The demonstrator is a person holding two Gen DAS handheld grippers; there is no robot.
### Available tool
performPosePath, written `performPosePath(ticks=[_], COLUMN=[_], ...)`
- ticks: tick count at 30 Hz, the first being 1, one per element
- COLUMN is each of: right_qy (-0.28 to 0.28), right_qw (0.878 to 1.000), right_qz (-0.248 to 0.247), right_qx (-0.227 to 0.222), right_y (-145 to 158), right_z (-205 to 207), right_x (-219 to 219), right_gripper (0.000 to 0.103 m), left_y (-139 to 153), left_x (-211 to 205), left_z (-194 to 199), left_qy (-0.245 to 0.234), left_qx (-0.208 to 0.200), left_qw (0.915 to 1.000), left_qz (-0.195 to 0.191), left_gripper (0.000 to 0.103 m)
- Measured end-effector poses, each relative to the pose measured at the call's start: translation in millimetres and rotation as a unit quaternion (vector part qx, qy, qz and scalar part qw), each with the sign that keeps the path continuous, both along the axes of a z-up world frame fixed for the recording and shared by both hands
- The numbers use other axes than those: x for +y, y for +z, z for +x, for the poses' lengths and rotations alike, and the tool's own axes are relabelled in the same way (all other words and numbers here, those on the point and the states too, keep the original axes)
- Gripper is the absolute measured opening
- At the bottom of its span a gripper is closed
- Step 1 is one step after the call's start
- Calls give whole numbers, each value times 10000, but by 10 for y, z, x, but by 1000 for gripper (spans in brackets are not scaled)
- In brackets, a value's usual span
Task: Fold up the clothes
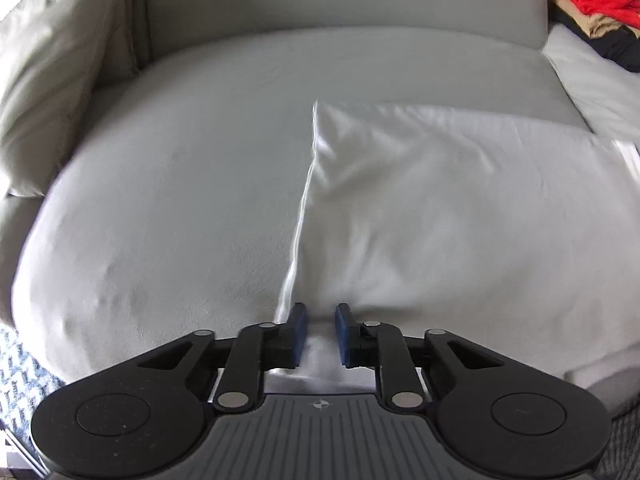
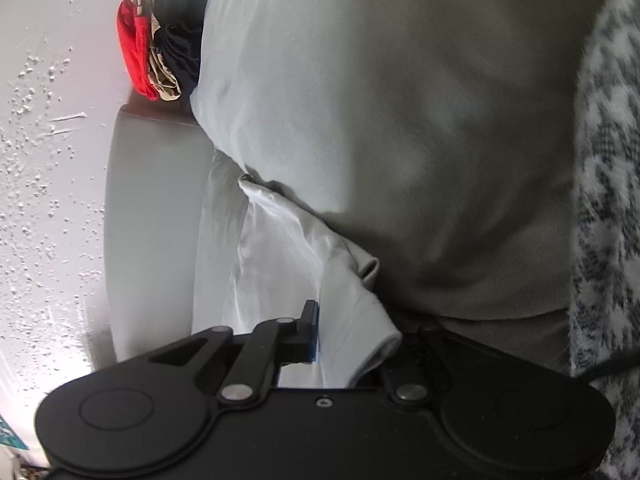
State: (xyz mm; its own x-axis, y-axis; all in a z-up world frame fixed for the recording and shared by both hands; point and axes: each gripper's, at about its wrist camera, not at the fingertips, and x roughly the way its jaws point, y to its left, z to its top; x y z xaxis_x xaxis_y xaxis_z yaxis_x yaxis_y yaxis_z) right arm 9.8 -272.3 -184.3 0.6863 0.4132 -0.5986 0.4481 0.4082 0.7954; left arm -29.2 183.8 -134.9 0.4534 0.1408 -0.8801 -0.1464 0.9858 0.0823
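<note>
A white garment (image 1: 440, 216) lies spread on the grey sofa seat (image 1: 180, 200), its left edge a straight fold line running toward my left gripper (image 1: 320, 332). The left gripper's blue pads stand a little apart with a bunch of the white cloth between them at the garment's near corner. In the right wrist view my right gripper (image 2: 344, 332) is turned on its side and grips the white garment (image 2: 288, 264); cloth drapes over and hides the right finger, only the left fingertip (image 2: 312, 328) shows.
A pile of red, tan and black clothes (image 1: 596, 12) sits at the sofa's far right, and shows in the right wrist view (image 2: 160, 48). A grey cushion (image 1: 52, 80) stands at the left. A houndstooth rug (image 2: 608, 200) lies below the sofa. A textured white wall (image 2: 48, 160) stands behind.
</note>
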Motion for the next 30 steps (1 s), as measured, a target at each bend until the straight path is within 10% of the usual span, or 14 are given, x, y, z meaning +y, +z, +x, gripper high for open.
performPosePath(ticks=[6, 11, 18, 25, 30], right_qy=[619, 1203, 2688, 4722, 5101], right_qw=[9821, 9443, 8364, 7428, 7546], right_qz=[-1749, -2972, -4286, -4206, -3895], right_qx=[-337, -749, -2111, -2199, -1365], right_y=[467, 922, 1563, 1165, 715], right_z=[79, 160, 120, -98, -80], right_x=[358, 818, 2195, 3675, 3949], right_gripper=[3, 3, 3, 3, 3], left_y=[-10, 60, 405, 399, 280], left_x=[35, 126, 463, 714, 767], left_z=[-69, -330, -509, -598, -702], left_qy=[-357, -419, 360, 946, 1158], left_qx=[-179, -656, -996, -994, -846], left_qw=[9992, 9969, 9933, 9896, 9877], left_qz=[26, -141, -473, -423, -624], left_gripper=[22, 24, 29, 29, 29])
